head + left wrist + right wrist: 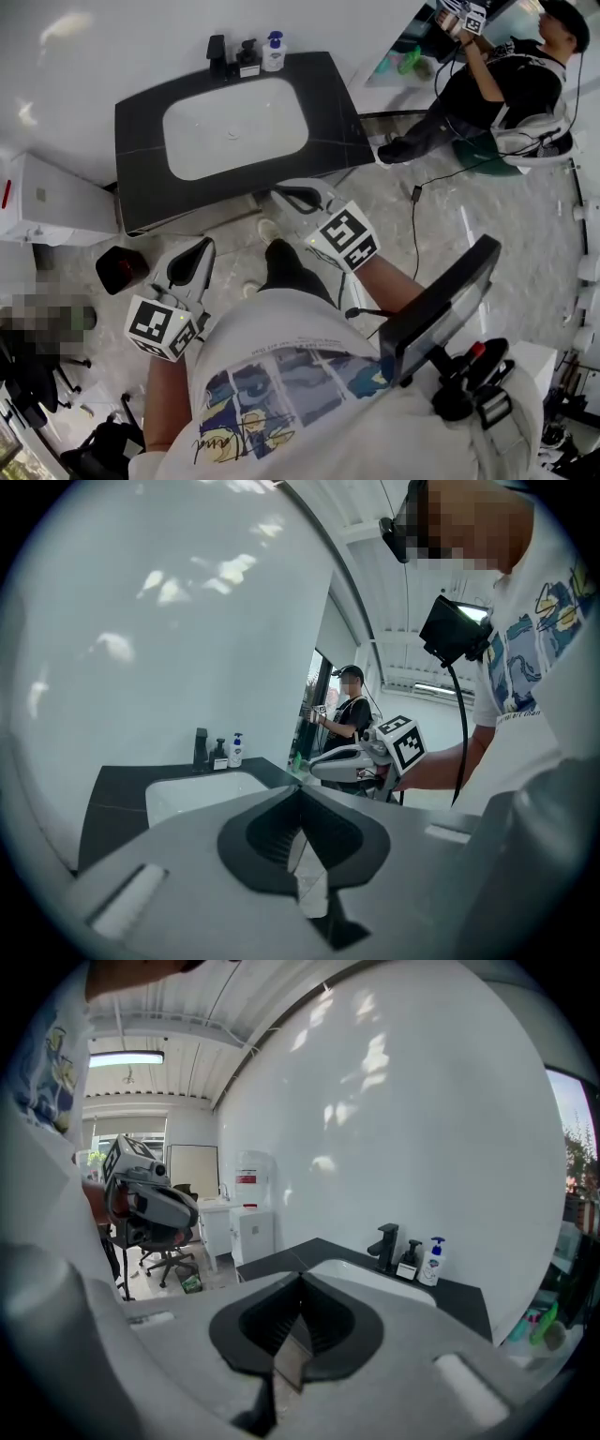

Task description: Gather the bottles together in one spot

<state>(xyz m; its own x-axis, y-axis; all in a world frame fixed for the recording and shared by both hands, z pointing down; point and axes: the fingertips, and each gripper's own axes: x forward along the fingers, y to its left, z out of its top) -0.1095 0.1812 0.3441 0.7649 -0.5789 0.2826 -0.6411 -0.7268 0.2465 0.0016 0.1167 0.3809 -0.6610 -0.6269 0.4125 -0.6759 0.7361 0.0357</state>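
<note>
Left gripper (199, 251) and right gripper (284, 197) are both pressed together and empty, short of the counter (141, 169). At its far edge, a white pump bottle (273, 52) stands just beside a dark bottle (247, 56) — tiny, details unclear — by the faucet (217, 54).

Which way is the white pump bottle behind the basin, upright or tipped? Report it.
Upright. The white pump bottle stands on its base on the dark counter, pump head on top.
</note>
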